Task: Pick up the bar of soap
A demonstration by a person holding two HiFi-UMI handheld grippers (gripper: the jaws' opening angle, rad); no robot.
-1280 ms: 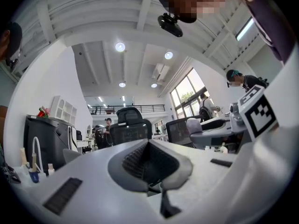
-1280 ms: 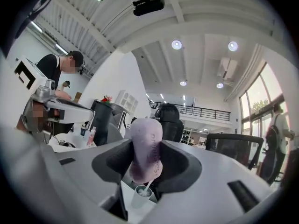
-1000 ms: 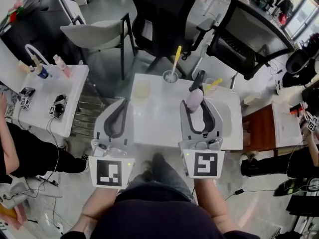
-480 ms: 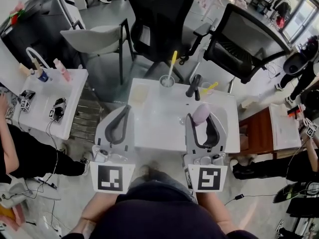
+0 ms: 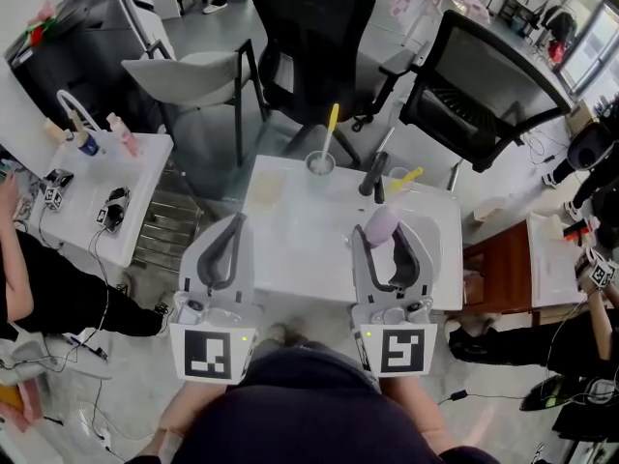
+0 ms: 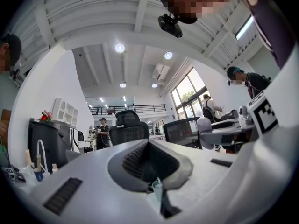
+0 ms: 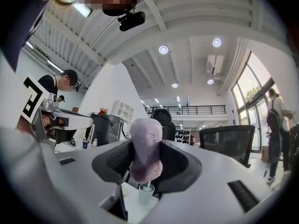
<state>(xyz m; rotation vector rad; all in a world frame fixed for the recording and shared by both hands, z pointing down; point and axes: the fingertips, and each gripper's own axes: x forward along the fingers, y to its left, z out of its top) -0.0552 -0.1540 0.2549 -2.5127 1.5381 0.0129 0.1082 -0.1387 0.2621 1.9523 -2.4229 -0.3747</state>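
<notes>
Drawn back from the cups since a second ago, right gripper with fingers clamped on the single purple soap, held upright between them over the table. Beyond both sets of fingertips, two black chairs; beneath them, one white table. Left gripper empty, fingers together. Ahead of the right fingertips, two cups, each with something yellow in it. Between those, one dark object, hard to make out. Soap's sides hidden by the pads.
</notes>
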